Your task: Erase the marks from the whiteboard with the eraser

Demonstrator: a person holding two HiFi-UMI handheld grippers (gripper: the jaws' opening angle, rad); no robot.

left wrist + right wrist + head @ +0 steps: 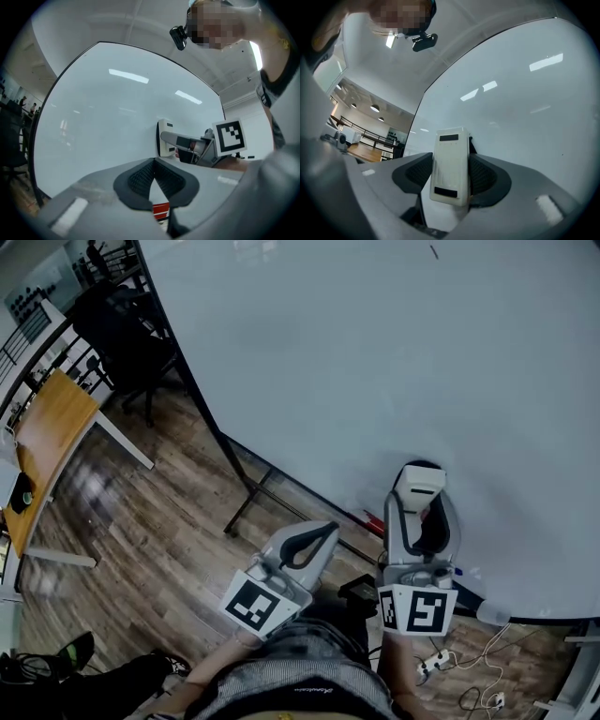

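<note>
From the head view, the whiteboard [375, 362] filled most of the scene, standing on a dark frame over a wood floor [169, 512]. One short dark mark [432, 251] sat close to the board's top edge. The right gripper [419, 521] was clamped on the eraser [417, 486], which was held low on the board, near its bottom edge and towards the right-hand side. The left gripper [309, 542] hung just beside it, below the bottom edge, with its jaws drawn together and nothing in them. A wooden desk [52, 427] stood well off to the left, with a dark chair [127, 329] near the board's left edge. Cables [469, 671] lay on the floor under the board's lower right corner.

In the left gripper view, the left gripper [153, 171] had its jaws meeting at the tips, with nothing between them. Past them the eraser [164, 137] lay with its dark face flat against the whiteboard [108, 117], gripped by the right gripper [194, 145]. Something red [161, 210] showed through the gap lower down, though I could not tell what it was.

In the right gripper view, the right gripper [451, 176] had both pads pressed on the long sides of the white eraser [450, 164], which stood upright between them. The whiteboard [525, 103] rose behind it, and a railing [370, 136] ran across the far left.
</note>
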